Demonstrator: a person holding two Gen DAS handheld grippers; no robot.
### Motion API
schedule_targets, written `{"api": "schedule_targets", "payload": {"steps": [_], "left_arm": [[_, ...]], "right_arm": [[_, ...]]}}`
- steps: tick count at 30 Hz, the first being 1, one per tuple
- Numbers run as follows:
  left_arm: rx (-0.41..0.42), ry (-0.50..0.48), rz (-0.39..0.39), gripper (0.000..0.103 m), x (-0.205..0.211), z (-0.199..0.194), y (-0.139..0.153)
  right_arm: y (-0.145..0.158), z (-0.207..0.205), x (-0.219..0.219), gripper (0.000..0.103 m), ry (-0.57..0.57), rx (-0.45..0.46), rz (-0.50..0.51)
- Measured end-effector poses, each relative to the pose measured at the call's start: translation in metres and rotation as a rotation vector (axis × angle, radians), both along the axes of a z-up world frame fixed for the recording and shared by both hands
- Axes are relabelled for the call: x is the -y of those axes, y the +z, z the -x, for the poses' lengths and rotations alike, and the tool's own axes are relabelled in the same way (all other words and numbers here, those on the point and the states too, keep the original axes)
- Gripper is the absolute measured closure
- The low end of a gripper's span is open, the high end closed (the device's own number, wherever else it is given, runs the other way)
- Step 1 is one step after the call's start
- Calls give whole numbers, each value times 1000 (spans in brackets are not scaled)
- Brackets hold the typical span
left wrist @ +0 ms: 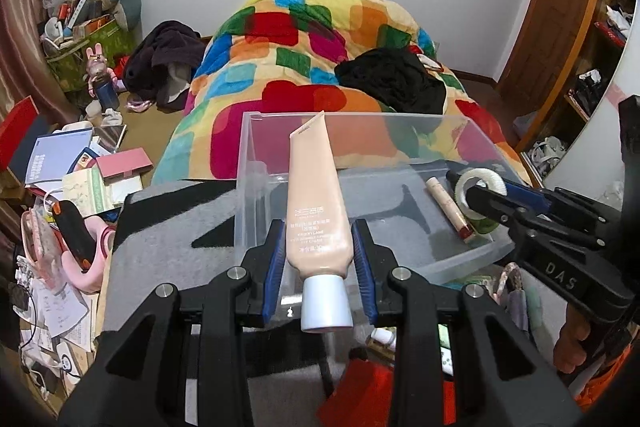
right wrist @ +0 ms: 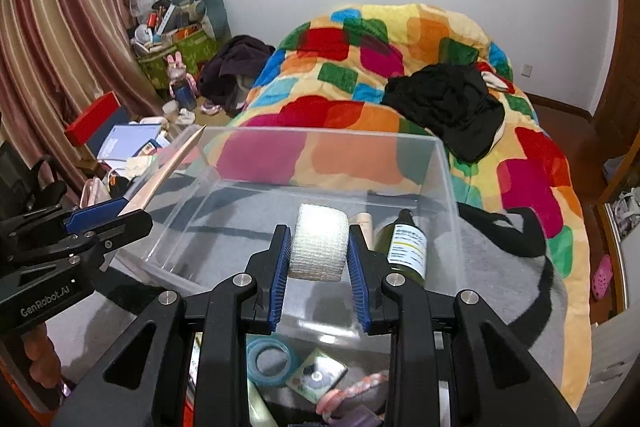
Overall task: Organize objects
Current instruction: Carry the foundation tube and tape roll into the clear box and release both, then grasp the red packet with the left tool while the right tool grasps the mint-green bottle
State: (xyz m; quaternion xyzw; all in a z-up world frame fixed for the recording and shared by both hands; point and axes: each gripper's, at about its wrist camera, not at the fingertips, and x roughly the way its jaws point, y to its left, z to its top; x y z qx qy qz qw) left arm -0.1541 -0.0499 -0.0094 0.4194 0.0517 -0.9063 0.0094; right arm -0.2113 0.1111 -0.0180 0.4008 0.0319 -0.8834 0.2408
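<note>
Left: the left gripper (left wrist: 320, 255) is clamped on a peach cream tube (left wrist: 316, 203), white cap toward the camera, held above the near wall of the clear plastic bin (left wrist: 256, 195). Centre: inside the bin lie a slim beige stick (left wrist: 448, 209) and a green labelled bottle (right wrist: 406, 247), so sorting appears partly done. Right: the right gripper (right wrist: 320, 259) grips a white gauze-like roll (right wrist: 319, 242) over the bin. Loose items below the near rim, including a teal tape ring (right wrist: 272, 357), remain outside. Legible writing: "PRO-XYLANE" on the tube, "GenRobot.AI" and "DAS" on the gripper bodies
</note>
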Motion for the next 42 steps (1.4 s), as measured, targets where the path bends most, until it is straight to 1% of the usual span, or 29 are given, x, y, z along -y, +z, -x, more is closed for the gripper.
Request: {"api": "schedule_targets", "payload": {"steps": [5,11,13,14,16,18,20,23,26,30,33,34,36,38,40,42], "left_arm": [[11,-11,19,70,-3,3,-4],[-13,-28,36,70,-9,-4,3],[-19,-36,35,69,-11,-9,6],[-20,-39,35,68,-12,-10,7],[-26,-48,34,61,-14,-16,10],[-36,-56,30,49,-16,-24,12],[-44,-62,29,45,-19,-34,12],[-39,-75,39,42,-22,-44,10],[-27,-87,42,32,-25,-54,2],[13,-114,31,31,-30,-62,-15],[67,-126,7,30,-35,-60,-31],[85,-126,-4,30,-36,-59,-36],[114,-115,-36,30,-36,-57,-43],[120,-93,-60,30,-36,-57,-49],[113,-85,-68,30,-35,-62,-50],[104,-80,-59,30,-32,-68,-49]], "right_arm": [[-6,3,8,77,17,21,-16],[-10,0,12,77,42,41,-22],[-9,-1,12,74,48,47,-14],[-9,-2,11,72,50,51,-9],[-6,-6,6,70,49,46,2],[-1,-10,2,69,50,37,13],[3,-15,-4,67,50,27,22],[10,-27,-14,63,48,0,25],[16,-41,-29,59,32,-41,10],[16,-57,-49,49,1,-74,-4],[9,-68,-68,47,-49,-80,-34],[6,-70,-74,47,-65,-76,-41],[-2,-74,-87,44,-96,-53,-40],[-11,-77,-96,41,-113,-27,-39],[-23,-77,-100,41,-136,-3,-59],[-34,-76,-102,41,-143,31,-69]]}}
